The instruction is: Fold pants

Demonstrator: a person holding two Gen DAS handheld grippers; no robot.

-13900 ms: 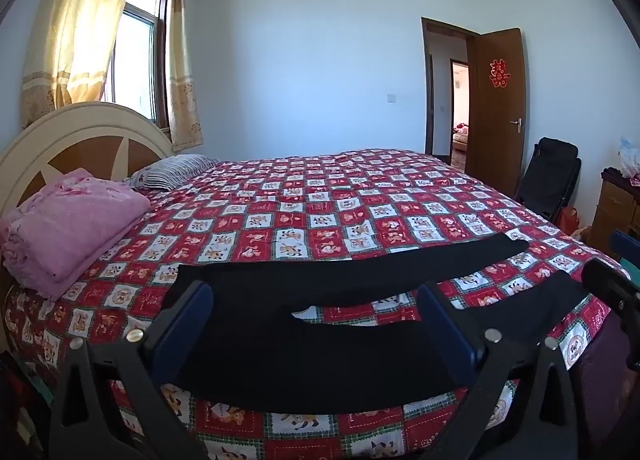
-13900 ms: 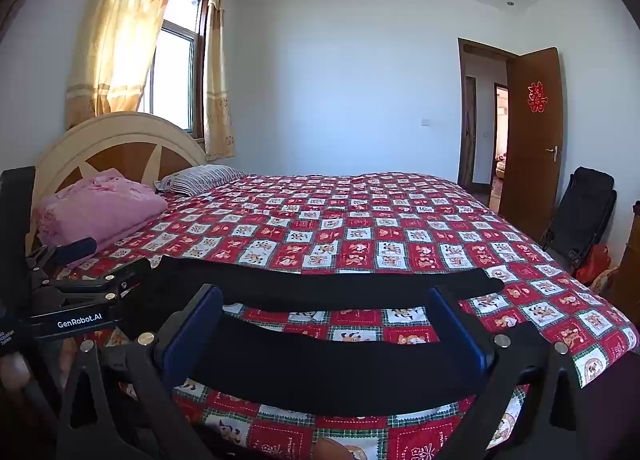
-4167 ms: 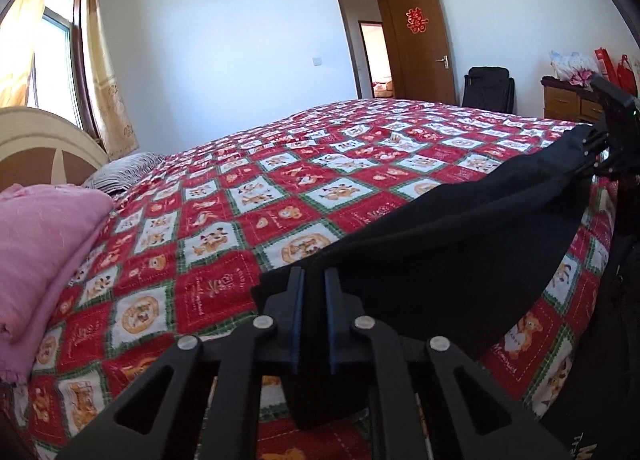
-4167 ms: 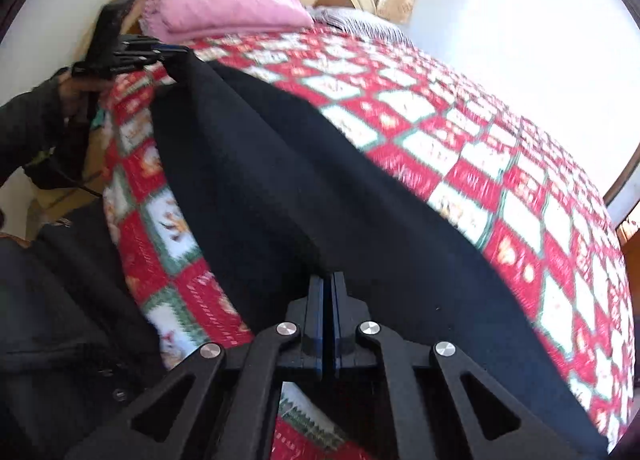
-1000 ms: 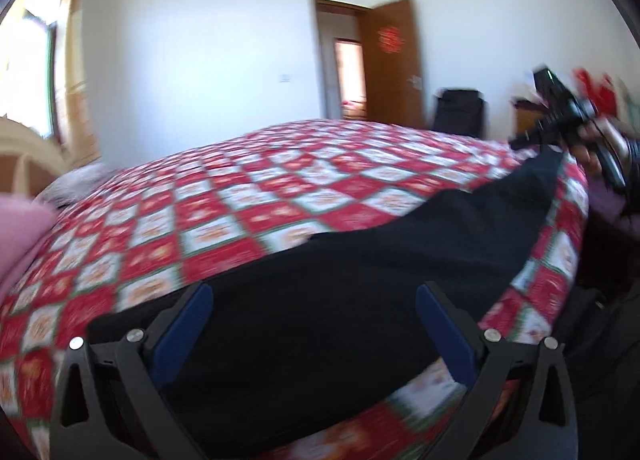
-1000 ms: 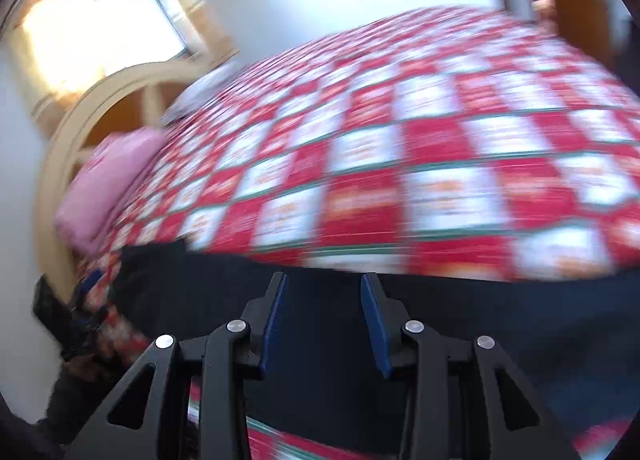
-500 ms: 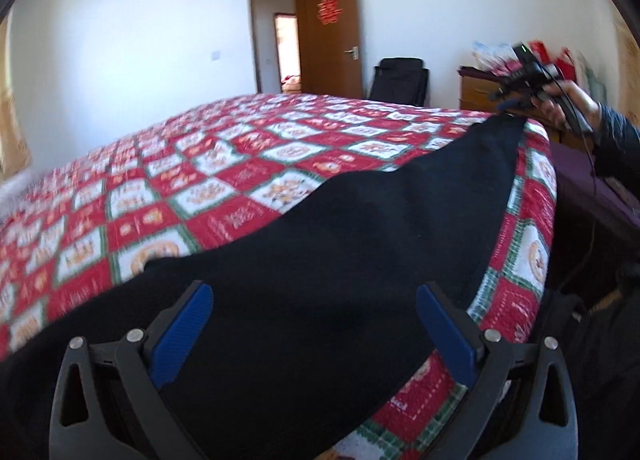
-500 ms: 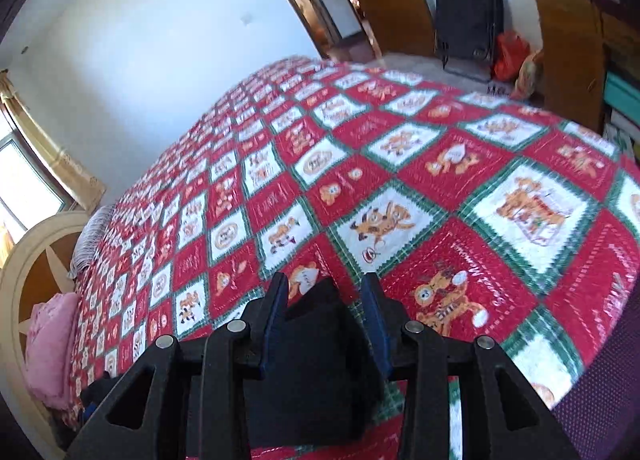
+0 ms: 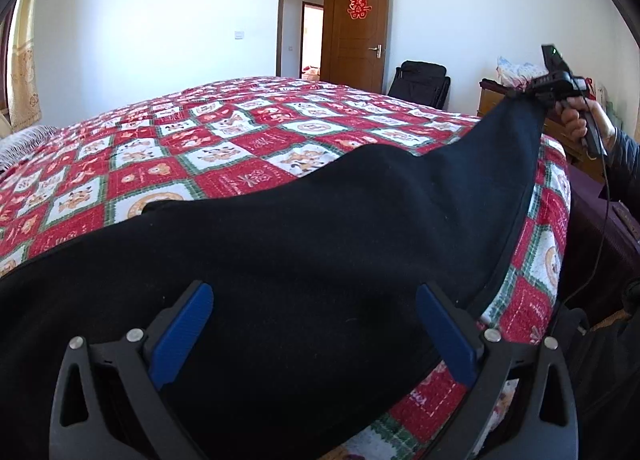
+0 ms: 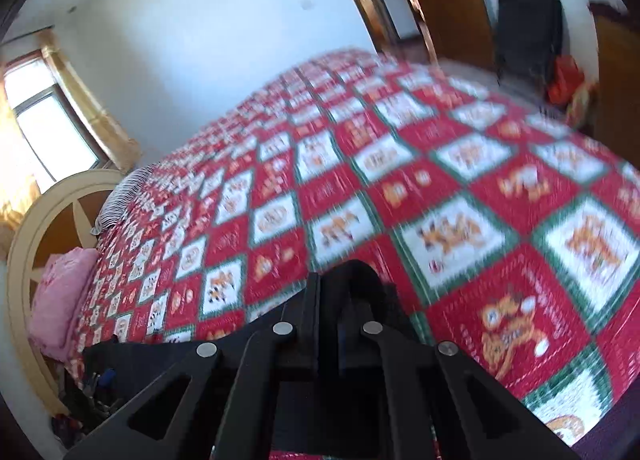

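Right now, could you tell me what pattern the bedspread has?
The bedspread is a red and white check with green borders, clearest in the left wrist view.

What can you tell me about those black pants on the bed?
The black pants look like plain, soft, matte fabric. They lie lengthwise near the edge of the red patchwork bedspread. One end is pinched in the right gripper, whose jaws have just closed on it, and lifted off the bed. The left gripper hangs open above the other part; contact unclear.

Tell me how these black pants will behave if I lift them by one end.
Probably floppy: the black pants sag from the right gripper down to the quilt. Likely light, since one pinched corner holds them up.
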